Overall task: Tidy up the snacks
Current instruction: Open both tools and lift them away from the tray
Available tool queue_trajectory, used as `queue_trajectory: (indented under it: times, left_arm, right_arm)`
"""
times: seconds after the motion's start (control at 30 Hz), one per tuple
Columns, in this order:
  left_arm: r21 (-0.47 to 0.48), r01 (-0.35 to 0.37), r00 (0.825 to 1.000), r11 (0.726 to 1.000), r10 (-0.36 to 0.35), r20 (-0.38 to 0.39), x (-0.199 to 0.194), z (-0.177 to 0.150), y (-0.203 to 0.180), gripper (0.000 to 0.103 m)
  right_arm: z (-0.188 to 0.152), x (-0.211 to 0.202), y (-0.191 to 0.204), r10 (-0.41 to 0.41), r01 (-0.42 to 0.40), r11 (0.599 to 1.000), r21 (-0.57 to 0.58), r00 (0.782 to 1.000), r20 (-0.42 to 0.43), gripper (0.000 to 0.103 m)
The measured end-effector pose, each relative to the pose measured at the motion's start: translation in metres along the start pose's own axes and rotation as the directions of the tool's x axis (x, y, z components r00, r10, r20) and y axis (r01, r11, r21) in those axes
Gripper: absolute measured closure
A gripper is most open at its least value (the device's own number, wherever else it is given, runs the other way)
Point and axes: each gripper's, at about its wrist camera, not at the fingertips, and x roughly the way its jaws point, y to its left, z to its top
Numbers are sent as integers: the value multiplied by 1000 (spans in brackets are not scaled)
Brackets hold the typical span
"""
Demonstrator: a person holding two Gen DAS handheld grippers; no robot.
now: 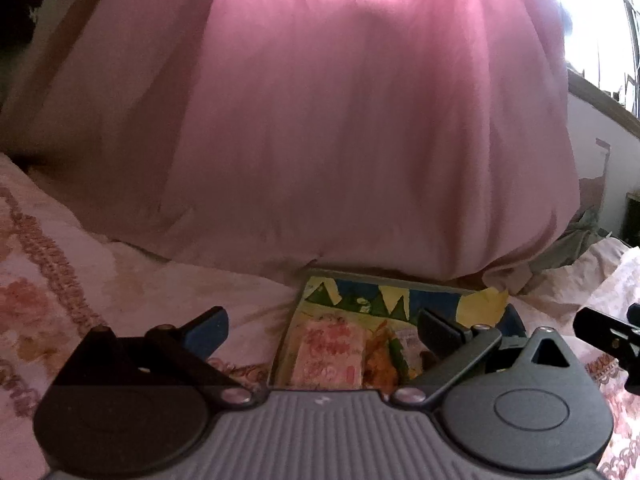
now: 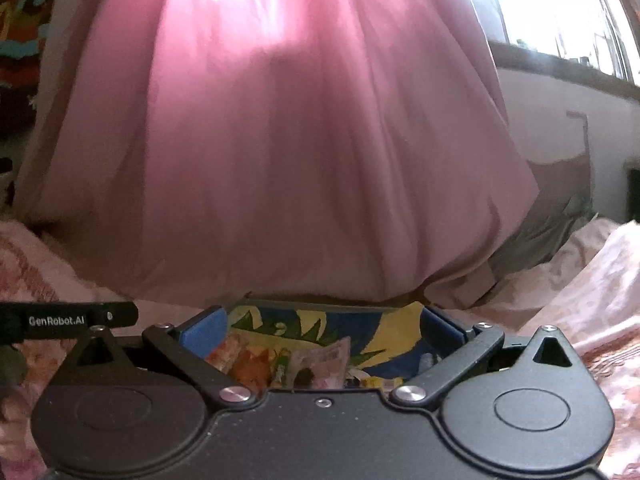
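A box (image 1: 384, 282) printed in blue, yellow and green lies on the bed, just below and ahead of both grippers. Inside it are snack packets: a pink one (image 1: 330, 356) and an orange one (image 1: 380, 358). My left gripper (image 1: 322, 330) is open above the box's near left part, with nothing between its fingers. In the right wrist view the same box (image 2: 320, 307) holds a pink packet (image 2: 320, 364) and an orange packet (image 2: 248, 364). My right gripper (image 2: 324, 330) is open over the box and holds nothing. The near part of the box is hidden behind the gripper bodies.
A large pink curtain (image 1: 340, 140) hangs right behind the box and fills most of both views. The floral bed cover (image 1: 60, 264) spreads left and right. A bright window (image 2: 560, 12) and its sill are at the upper right. Grey cloth (image 2: 548, 236) lies by the wall.
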Motion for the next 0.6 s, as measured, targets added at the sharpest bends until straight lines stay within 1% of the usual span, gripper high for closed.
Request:
queue_trajectory:
  times: [0.13,0.27,0.43,0.6]
  left_arm:
    - [9,-11,1000,1000,11,-27,-25,-13,-2,0]
    - [30,-29,998,999,30,-59,-48,-30,-4,0]
    - [93,-54,994,994,63,-94,-76,-55,-8,0]
    - [137,-71,983,988,93,-159,-94,-75,-8,0]
  right_arm:
    - [-8,-26,0,-35,35,999,-11,999,8,1]
    - [-19,-50,0,-35,35,999,3,999,-15,1]
    - [-37,-75,1,-40,39,999,-8,996,-81,1]
    - [-49,-90,1,-42,42,999,-4,988,-148,1]
